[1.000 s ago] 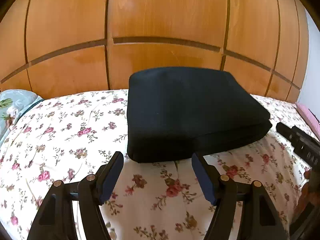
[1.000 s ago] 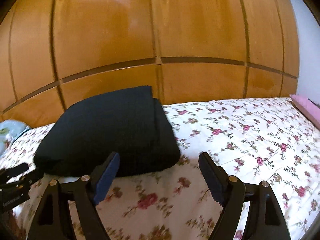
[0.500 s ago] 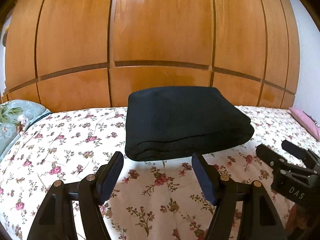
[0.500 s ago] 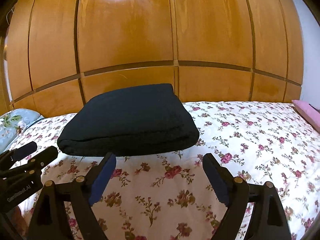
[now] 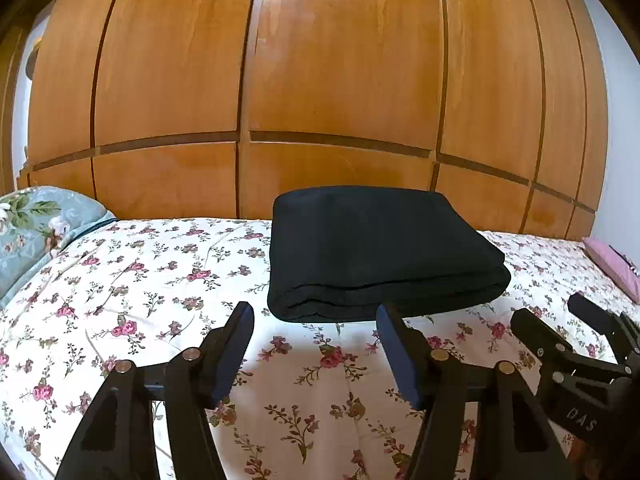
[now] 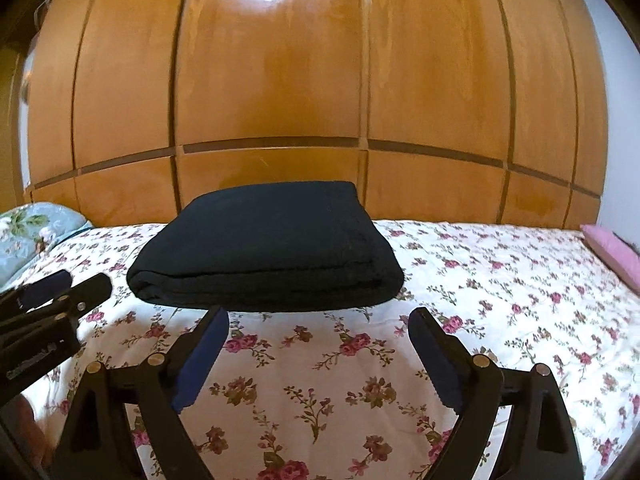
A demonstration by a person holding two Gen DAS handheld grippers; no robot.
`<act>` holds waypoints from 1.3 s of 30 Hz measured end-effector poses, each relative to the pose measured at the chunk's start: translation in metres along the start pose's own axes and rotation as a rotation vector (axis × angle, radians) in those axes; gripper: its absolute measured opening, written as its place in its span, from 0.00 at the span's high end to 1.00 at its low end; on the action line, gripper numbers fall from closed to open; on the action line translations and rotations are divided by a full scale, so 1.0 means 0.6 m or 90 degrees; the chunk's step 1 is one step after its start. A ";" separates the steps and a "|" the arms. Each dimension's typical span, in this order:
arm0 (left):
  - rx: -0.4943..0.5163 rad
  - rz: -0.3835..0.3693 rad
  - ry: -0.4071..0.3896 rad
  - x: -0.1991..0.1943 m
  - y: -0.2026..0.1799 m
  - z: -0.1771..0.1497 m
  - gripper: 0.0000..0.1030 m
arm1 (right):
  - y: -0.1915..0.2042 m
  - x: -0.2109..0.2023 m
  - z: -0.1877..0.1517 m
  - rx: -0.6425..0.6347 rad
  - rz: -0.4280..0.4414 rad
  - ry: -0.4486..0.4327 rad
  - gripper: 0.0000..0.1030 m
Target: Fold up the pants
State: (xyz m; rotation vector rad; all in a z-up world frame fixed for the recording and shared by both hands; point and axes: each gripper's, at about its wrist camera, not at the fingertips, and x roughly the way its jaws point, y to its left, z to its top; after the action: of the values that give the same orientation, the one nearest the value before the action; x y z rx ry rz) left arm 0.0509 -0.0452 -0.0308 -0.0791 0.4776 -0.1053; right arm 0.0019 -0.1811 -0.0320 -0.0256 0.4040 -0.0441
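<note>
The black pants [image 5: 380, 256] lie folded into a thick rectangle on the floral bedspread [image 5: 160, 280], near the wooden wardrobe. They also show in the right wrist view [image 6: 272, 248]. My left gripper [image 5: 316, 316] is open and empty, held just short of the pants' near edge. My right gripper [image 6: 320, 320] is open and empty, also just short of the near edge. The right gripper shows at the lower right of the left wrist view [image 5: 568, 328]. The left gripper shows at the left of the right wrist view [image 6: 64, 284].
A wooden wardrobe [image 5: 320, 100] stands right behind the bed. A pale blue floral pillow [image 5: 36, 228] lies at the far left, a pink pillow [image 5: 612, 264] at the far right. The bedspread [image 6: 500, 300] stretches bare to the right of the pants.
Both grippers have drawn back and risen away from the folded pants, which now look smaller and farther off. The pants have stayed in place and both grippers stay open.
</note>
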 end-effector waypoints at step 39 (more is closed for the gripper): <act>0.035 0.012 0.007 0.009 -0.016 -0.006 0.39 | -0.024 0.022 -0.008 0.042 -0.002 0.035 0.11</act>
State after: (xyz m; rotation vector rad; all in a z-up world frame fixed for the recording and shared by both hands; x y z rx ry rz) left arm 0.0533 -0.0558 -0.0357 -0.0200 0.4867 -0.1002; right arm 0.0117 -0.1965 -0.0410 0.0404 0.4570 -0.0616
